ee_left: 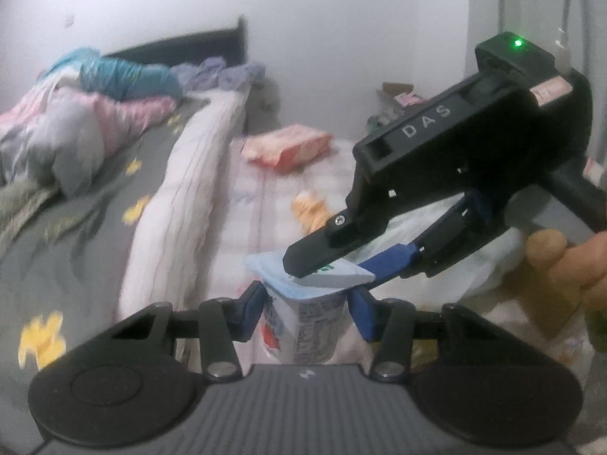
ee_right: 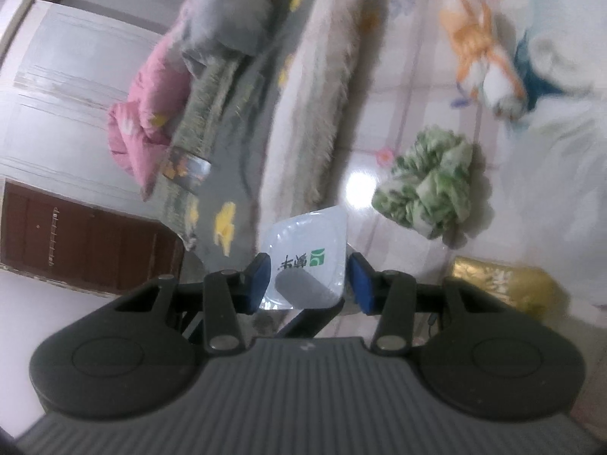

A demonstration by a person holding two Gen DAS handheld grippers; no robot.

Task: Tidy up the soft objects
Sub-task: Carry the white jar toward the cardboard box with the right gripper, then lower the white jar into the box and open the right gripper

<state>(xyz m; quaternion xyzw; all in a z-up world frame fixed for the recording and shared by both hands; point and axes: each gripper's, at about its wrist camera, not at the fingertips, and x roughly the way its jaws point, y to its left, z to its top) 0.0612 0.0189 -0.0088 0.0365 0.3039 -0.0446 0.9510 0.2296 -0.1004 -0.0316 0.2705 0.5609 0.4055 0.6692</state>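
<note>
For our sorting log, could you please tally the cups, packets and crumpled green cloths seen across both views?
Yogurt cup: 1
Packets: 2, pink packet and gold packet
Green crumpled cloth: 1
Total: 4

Both wrist cams close, sharing yogurt cup [ee_left: 303, 326] [ee_right: 307, 261].

Grey bedsheet [ee_left: 95, 223] with yellow stars, green-and-white crumpled cloth [ee_right: 428, 185], pale-blue yogurt cup [ee_left: 303, 318] (green logo on lid).

White wall [ee_left: 322, 19], dark headboard [ee_left: 189, 43], bed [ee_left: 76, 235]
</note>
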